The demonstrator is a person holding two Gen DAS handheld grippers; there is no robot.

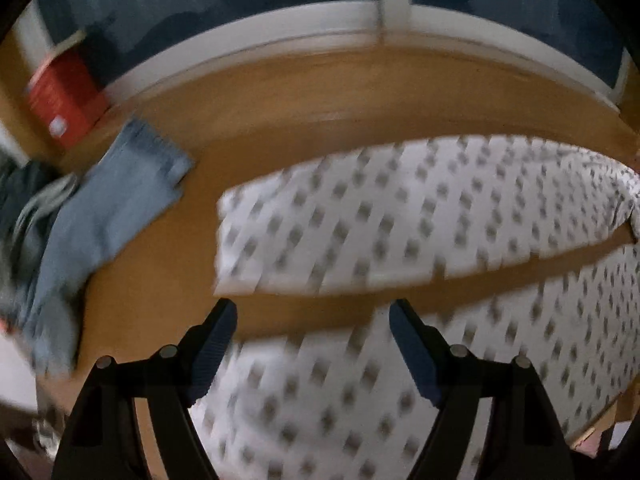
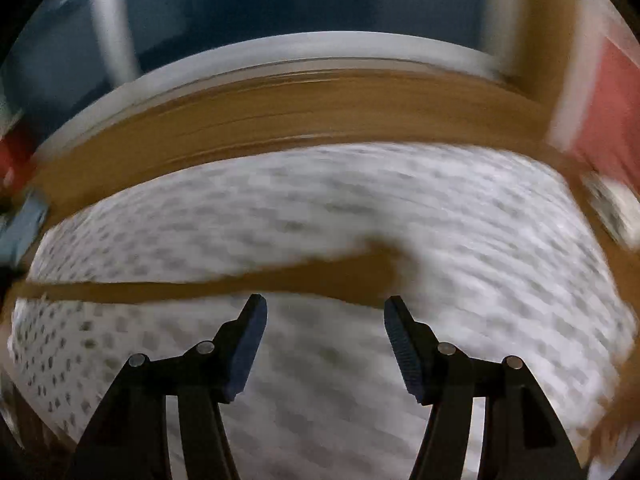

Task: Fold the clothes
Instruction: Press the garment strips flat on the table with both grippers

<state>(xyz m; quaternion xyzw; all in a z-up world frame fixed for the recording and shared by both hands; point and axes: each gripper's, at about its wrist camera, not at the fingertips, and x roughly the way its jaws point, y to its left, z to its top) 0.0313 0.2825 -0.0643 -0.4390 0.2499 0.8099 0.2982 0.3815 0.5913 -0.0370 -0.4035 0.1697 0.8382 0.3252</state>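
- Two grippers in view, neither holding anything: left gripper (image 1: pixel 312 312) has its jaws spread wide over bare wood and the near leg of the garment; right gripper (image 2: pixel 325 308) likewise spread, nothing between the pads, cloth lying below and beyond them
- White patterned garment (image 1: pixel 400 216) lies flat on the wooden table (image 1: pixel 300 100); reads as a pair of trousers or pyjama bottoms, two long legs running left to right with a narrow strip of table showing between them
- In the right wrist view the same garment (image 2: pixel 320 208) fills most of the frame; the gap between the legs closes at the right, where they join
- Progress, judged: this piece looks spread out and smoothed but not yet folded; no crease or doubled layer is visible. Laying one leg onto the other would be the likely first fold, still to do
- Blue denim piece (image 1: pixel 116 200) lies at the far left of the table, partly over a dark grey bundle (image 1: pixel 24 208); whether either is already folded cannot be told through the blur
- Materials: white fabric thin and soft, small grey square motifs in regular rows; leg hem at left cut straight
- Denim heavier, pale blue, with a frayed-looking end
- Table smooth, honey-coloured, matt
- Red box (image 1: pixel 64 96) stands at the far left by the white window frame (image 1: pixel 248 32)
- Both views motion-blurred; fine weave not legible
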